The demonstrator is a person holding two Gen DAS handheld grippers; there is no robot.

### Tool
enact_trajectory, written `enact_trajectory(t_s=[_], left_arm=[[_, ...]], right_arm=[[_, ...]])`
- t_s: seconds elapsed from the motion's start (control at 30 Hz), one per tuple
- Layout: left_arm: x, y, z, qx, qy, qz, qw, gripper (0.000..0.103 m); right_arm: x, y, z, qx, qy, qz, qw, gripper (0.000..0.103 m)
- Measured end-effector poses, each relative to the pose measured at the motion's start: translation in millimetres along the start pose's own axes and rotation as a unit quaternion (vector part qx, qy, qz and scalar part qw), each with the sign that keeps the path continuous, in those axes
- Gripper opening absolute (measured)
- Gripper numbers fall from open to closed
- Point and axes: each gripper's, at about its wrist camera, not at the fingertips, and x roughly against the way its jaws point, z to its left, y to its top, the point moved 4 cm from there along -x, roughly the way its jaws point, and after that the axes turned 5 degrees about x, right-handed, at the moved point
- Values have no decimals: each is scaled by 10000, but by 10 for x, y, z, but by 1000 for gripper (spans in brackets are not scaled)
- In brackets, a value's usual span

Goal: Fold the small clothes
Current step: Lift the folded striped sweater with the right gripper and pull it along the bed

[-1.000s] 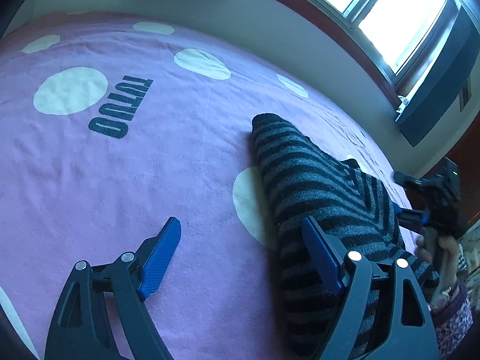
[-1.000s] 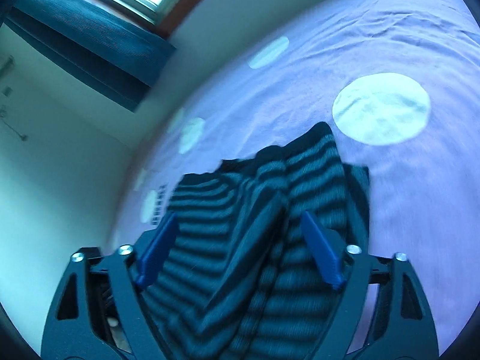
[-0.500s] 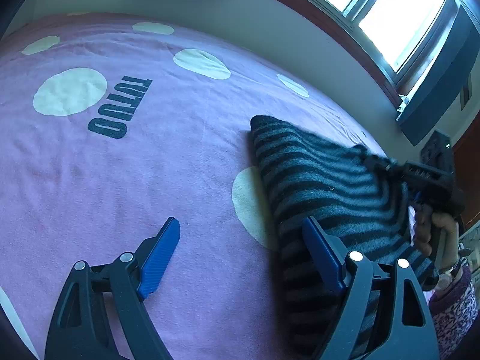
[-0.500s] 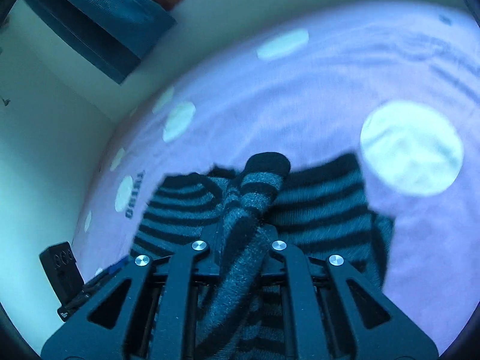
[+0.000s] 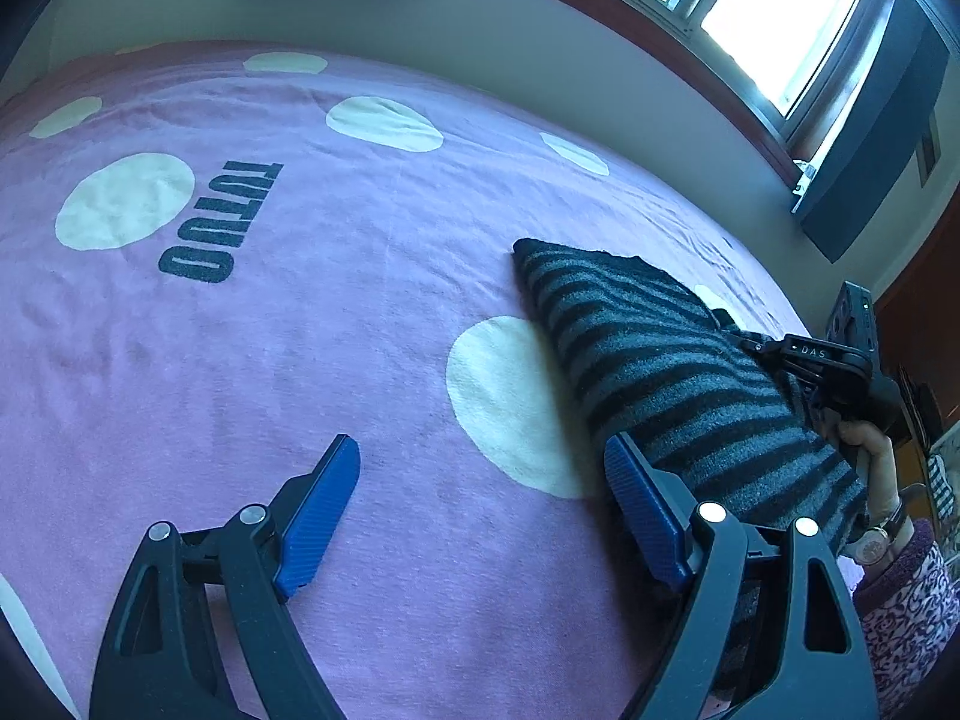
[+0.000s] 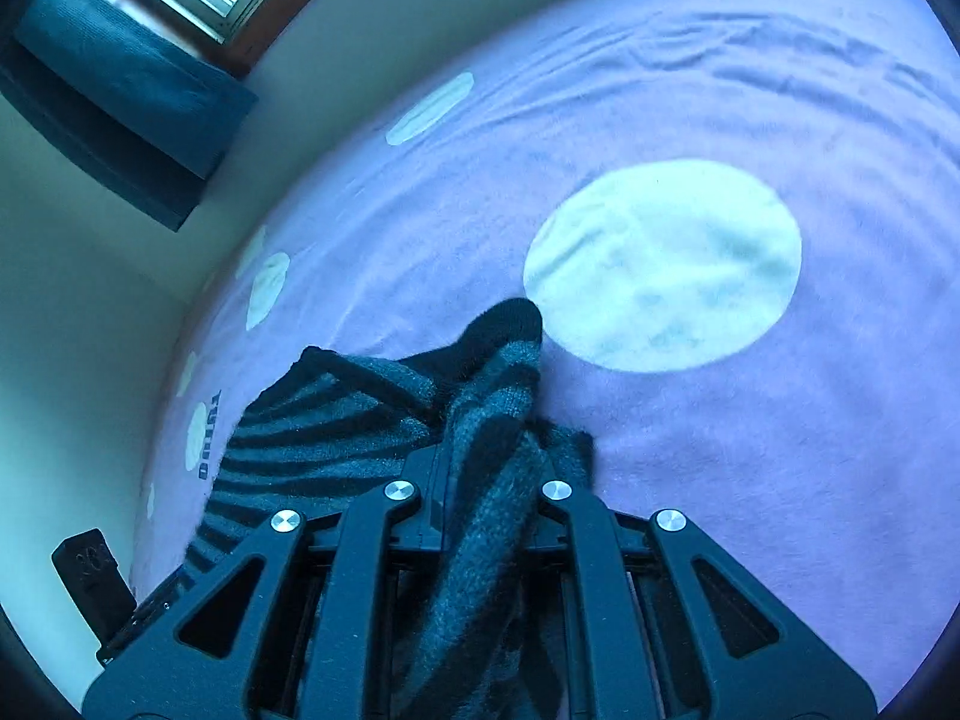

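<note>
I had the right tool [image 6: 480,468] clamped on a bunched edge of the striped garment [image 5: 672,372], lifting it to fold over (probably a sleeve). It lay on the pink blanket [image 5: 300,330]; my left tool [image 5: 480,516] hung wide, empty, beside it.

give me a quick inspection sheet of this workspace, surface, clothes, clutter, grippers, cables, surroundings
surface: pink blanket with white dots and dark lettering, lightly wrinkled.
job's things: one striped knit garment lying on the blanket, one part bunched up in the right gripper.
clutter: nothing seen.
grippers: left gripper open over bare blanket, its right finger beside the garment's edge; right gripper shut on a fold of the garment, its jaws having just closed.
cables: nothing seen.
surroundings: window with dark curtain, pale wall below it; a hand with a wristwatch and patterned sleeve holds the right gripper.
</note>
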Motion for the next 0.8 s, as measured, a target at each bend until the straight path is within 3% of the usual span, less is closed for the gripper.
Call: enact_trajectory(t_s=[0.17,0.3,0.6,0.7,0.8], left_arm=[[7,-5,-3,0,-5,-11,10000,83],[20,-13,-14,-6,-14,-29,10000,83],[255,-133,-174,-267,-281,-248,9989,83],[417,-227,-283,-465,-464,-279,9974,83],[584,-400,-399,-975,-474,-311,9936,83]], right_arm=[[223,9,6,-227,163,-76,9996,21],[630,-150,51,-456,473,-340,9973,53],[1422,-1125,41,-1266,1246,-373,9834,62],[1482,-1385,63,-1503,1599,-251,9753,64],[1442,-1546,64,-1691,1790,-121,9691,65]])
